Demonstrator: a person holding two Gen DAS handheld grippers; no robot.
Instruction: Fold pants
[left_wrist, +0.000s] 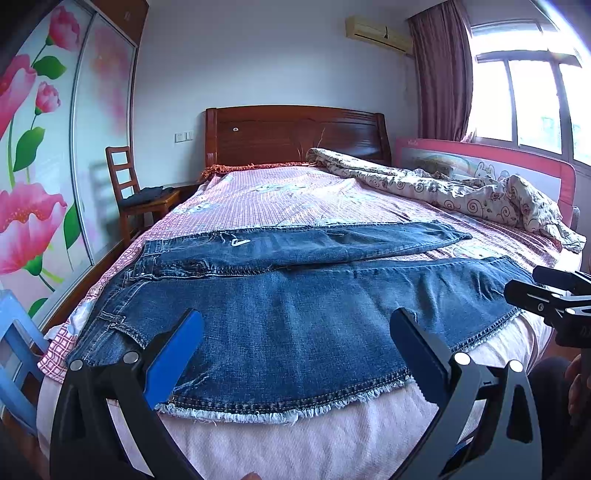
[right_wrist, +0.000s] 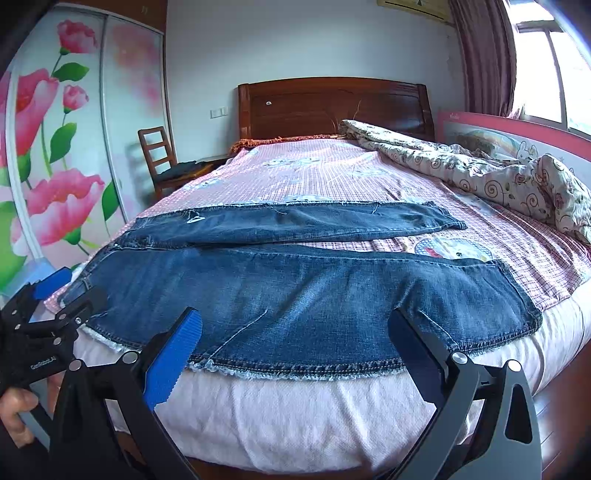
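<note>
On the bed (left_wrist: 258, 192), the jeans (left_wrist: 295, 317) are lying unfolded, both grippers, left gripper (left_wrist: 295, 347) and right gripper (right_wrist: 295, 343), hovering with jaws apart, every fold remaining.

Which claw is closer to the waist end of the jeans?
Left. The left claw hangs open at the bed's near edge, toward the waist end of the jeans. The right claw is open too, farther along toward the leg hems.

The person's hand (right_wrist: 16, 417) (lower left, right wrist view) is cut off by the frame edge.
</note>
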